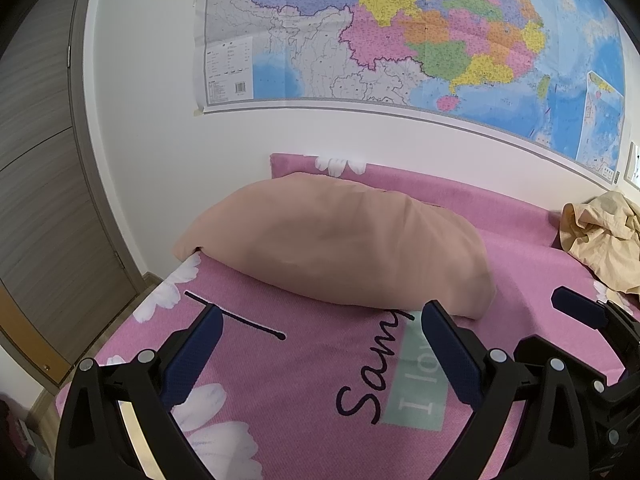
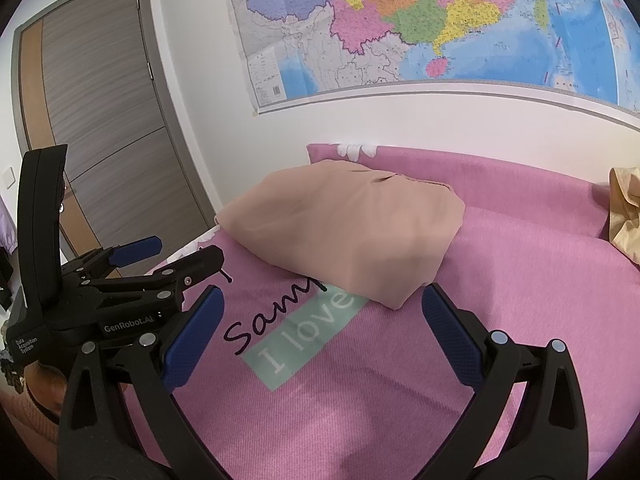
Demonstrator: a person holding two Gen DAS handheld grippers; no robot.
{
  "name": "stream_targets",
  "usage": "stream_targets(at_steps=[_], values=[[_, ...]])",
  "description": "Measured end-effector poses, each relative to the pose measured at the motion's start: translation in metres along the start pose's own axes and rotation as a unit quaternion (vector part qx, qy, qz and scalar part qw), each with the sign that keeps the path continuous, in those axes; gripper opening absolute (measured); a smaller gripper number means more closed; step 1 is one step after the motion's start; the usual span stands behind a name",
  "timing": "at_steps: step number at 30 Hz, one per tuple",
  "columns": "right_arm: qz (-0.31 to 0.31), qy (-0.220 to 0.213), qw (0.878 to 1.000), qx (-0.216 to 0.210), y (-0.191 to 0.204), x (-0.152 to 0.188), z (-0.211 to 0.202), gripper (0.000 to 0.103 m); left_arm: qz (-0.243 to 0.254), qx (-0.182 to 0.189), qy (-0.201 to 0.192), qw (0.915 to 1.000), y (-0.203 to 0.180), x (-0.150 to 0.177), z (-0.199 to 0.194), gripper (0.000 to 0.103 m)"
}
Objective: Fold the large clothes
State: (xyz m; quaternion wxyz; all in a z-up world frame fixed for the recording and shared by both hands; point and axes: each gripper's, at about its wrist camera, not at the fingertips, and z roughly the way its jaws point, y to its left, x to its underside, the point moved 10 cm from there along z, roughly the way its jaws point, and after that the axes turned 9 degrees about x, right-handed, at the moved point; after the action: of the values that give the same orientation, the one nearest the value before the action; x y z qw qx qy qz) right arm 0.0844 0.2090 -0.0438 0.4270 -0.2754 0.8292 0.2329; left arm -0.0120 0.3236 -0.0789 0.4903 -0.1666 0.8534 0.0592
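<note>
A folded peach-tan garment (image 1: 340, 248) lies as a thick bundle on the pink bed sheet (image 1: 288, 364), just beyond both grippers. My left gripper (image 1: 320, 316) stands open over the sheet, short of the bundle's near edge, nothing between its fingers. My right gripper (image 2: 322, 300) is open too, its tips close to the bundle's (image 2: 344, 224) front corner. The left gripper (image 2: 160, 256) also shows at the left of the right wrist view, and the right gripper's blue finger (image 1: 580, 308) at the right edge of the left wrist view. A crumpled pale-yellow garment (image 1: 604, 240) lies at the far right.
The bed sheet (image 2: 480, 280) bears white flowers, black script and a mint label (image 2: 304, 332). A white wall with a large coloured map (image 1: 400, 32) runs behind the bed. A grey-brown door (image 2: 104, 112) stands to the left, past the bed's left edge.
</note>
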Motion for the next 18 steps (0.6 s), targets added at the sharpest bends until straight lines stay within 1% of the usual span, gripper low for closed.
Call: stream_targets(at_steps=[18], values=[[0.001, 0.000, 1.000, -0.001, 0.0008, -0.0002, 0.0012, 0.098, 0.001, -0.002, 0.000, 1.0000, 0.0006, -0.0002, -0.0004, 0.096]])
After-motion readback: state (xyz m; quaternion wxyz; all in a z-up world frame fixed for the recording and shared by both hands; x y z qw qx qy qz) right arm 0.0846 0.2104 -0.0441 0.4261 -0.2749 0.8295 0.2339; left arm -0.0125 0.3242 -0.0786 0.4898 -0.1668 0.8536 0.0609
